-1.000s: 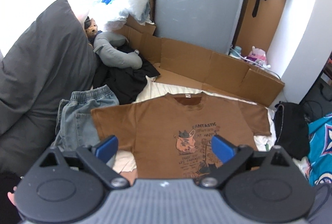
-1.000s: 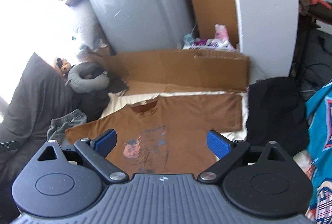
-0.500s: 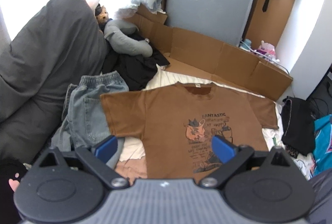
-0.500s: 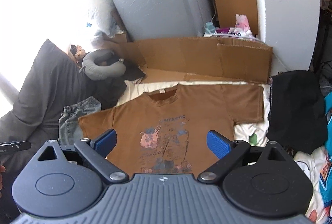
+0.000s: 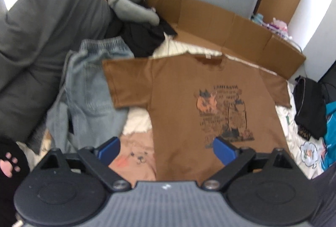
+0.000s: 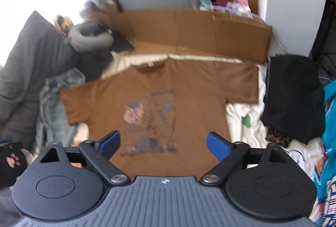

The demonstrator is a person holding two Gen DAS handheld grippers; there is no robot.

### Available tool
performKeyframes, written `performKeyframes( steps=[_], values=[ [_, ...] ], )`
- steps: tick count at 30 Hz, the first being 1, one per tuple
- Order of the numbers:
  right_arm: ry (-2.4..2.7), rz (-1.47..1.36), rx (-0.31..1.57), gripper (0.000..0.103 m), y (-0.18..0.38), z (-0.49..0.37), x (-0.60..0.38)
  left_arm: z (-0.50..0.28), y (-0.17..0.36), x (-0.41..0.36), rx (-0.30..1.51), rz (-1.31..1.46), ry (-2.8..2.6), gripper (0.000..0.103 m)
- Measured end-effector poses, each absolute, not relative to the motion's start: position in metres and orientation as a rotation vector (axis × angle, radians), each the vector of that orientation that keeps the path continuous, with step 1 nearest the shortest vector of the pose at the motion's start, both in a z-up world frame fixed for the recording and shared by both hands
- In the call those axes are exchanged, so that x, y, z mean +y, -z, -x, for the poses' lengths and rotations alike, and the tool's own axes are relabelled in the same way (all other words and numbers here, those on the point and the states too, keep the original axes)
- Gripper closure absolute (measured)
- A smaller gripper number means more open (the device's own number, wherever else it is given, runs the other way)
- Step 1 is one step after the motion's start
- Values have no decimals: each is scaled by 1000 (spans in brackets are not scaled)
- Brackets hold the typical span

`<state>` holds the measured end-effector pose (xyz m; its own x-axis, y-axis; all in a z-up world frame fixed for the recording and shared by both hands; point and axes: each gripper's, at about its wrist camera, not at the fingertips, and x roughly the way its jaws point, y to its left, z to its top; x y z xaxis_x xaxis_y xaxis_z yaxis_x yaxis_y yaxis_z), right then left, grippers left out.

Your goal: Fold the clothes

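Since a second ago: both my cameras have tipped downward, so more of the brown T-shirt [image 5: 180, 105] shows, down toward its hem, and both views are smeared with motion.
Shirt now: flat and spread on the white bedding [image 6: 241, 119], print up, collar away from me, both sleeves out; I see no fold in it.
Left gripper [image 5: 167, 150]: blue pads wide apart, nothing between them, over the shirt's lower left edge.
Right gripper [image 6: 162, 146]: equally wide, empty, over the lower middle of the shirt.
Risk, left side: the left sleeve lies on the jeans [image 5: 90, 88]; a pinch there could catch denim too and drag it along.
Risk, hem: a pink printed cloth [image 5: 134, 160] sits just beside the hem; I might pick it up by mistake.
Risk, blur: closing while moving could grab one layer only.
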<state>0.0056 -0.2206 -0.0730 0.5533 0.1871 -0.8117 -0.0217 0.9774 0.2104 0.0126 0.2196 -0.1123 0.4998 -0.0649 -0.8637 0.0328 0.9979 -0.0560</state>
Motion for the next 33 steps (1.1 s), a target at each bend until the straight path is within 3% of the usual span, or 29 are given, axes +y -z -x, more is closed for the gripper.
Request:
performKeyframes(
  steps=[12,20,33],
  values=[
    [-75,-125,1047,12,80,-61,-278,-71,138,185,1092,-96,127,7],
    [15,-237,1045,12,123,-93,-333,-137,140,106,1055,-208,288,7],
    [101,-365,1009,12,147,-110,-372,-225,163,-28,1063,-308,478,7]
  ],
)
